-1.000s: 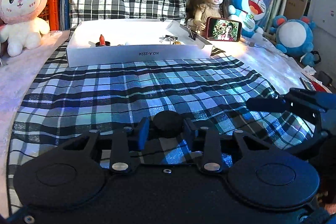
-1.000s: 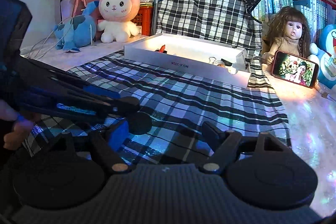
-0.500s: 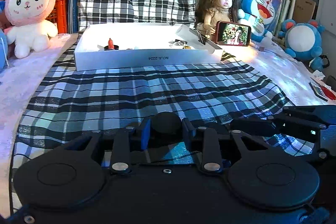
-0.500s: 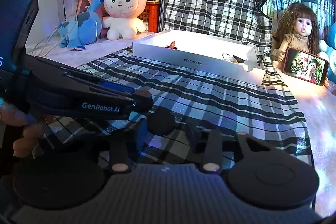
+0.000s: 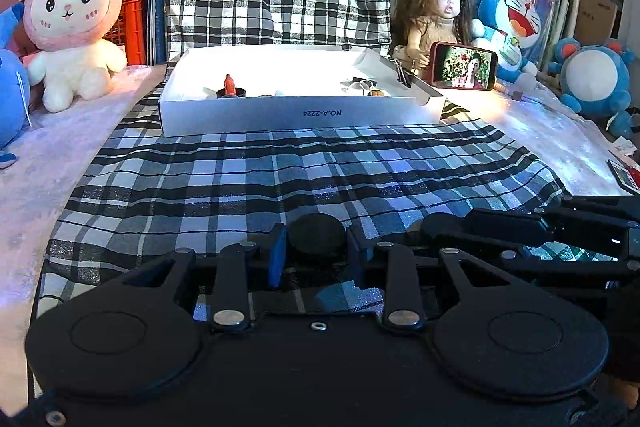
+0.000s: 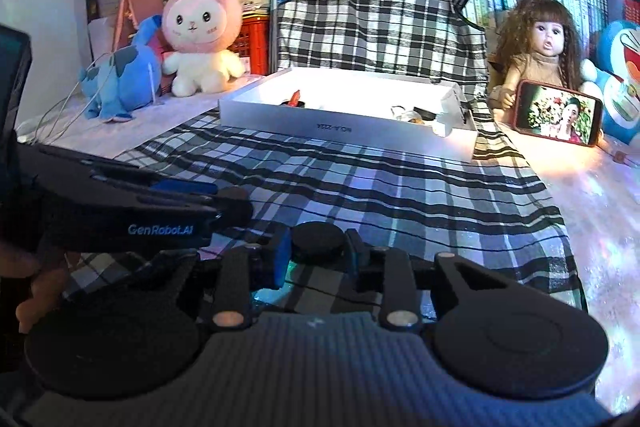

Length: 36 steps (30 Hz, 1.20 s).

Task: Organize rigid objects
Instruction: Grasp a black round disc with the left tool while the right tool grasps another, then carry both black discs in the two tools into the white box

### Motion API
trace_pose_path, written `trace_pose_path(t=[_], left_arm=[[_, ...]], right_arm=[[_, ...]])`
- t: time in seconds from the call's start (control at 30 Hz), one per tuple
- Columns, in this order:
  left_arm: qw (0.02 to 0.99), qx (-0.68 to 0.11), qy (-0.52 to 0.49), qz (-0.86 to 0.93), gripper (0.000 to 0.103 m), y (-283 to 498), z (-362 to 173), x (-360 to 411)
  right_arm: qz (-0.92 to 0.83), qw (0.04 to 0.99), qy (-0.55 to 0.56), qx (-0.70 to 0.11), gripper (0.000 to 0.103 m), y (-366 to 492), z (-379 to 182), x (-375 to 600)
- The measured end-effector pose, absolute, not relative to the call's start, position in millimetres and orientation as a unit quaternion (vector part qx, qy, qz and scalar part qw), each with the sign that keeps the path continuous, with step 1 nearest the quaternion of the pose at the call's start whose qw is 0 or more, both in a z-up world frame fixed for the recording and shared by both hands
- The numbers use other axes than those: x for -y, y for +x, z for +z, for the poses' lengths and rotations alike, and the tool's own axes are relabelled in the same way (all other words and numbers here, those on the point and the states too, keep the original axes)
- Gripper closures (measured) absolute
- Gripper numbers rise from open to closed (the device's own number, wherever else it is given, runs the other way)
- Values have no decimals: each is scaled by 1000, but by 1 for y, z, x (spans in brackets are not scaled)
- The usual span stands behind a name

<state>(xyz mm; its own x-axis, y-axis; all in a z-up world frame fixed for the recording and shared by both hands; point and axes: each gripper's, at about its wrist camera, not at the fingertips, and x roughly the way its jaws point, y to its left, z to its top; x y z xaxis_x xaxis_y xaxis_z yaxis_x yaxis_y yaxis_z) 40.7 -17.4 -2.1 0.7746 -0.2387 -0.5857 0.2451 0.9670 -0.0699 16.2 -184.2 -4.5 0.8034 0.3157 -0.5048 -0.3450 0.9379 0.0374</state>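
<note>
Left gripper (image 5: 317,251) grips a black round cap (image 5: 317,235) between its pads. Right gripper (image 6: 318,253) has just been closing and now clamps a second black disc (image 6: 318,239). Both sit low over the plaid cloth (image 5: 280,179), well short of the white box (image 5: 300,115).

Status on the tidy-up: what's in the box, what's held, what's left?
Done: a red lipstick and a few small items lie in the white box. In hand: left gripper grips a black round piece; right gripper, jaws just closing, clamps a second black piece. Left: both go into the box; nothing else loose shows on the plaid cloth.
</note>
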Motion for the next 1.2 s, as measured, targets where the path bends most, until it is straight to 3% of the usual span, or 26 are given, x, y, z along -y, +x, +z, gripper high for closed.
trace_pose_path(t=[1.2], left_arm=[[953,-288,-7,-98,73,69,21,8]], right_arm=[[124,965,10,-232,69,48,18,197]])
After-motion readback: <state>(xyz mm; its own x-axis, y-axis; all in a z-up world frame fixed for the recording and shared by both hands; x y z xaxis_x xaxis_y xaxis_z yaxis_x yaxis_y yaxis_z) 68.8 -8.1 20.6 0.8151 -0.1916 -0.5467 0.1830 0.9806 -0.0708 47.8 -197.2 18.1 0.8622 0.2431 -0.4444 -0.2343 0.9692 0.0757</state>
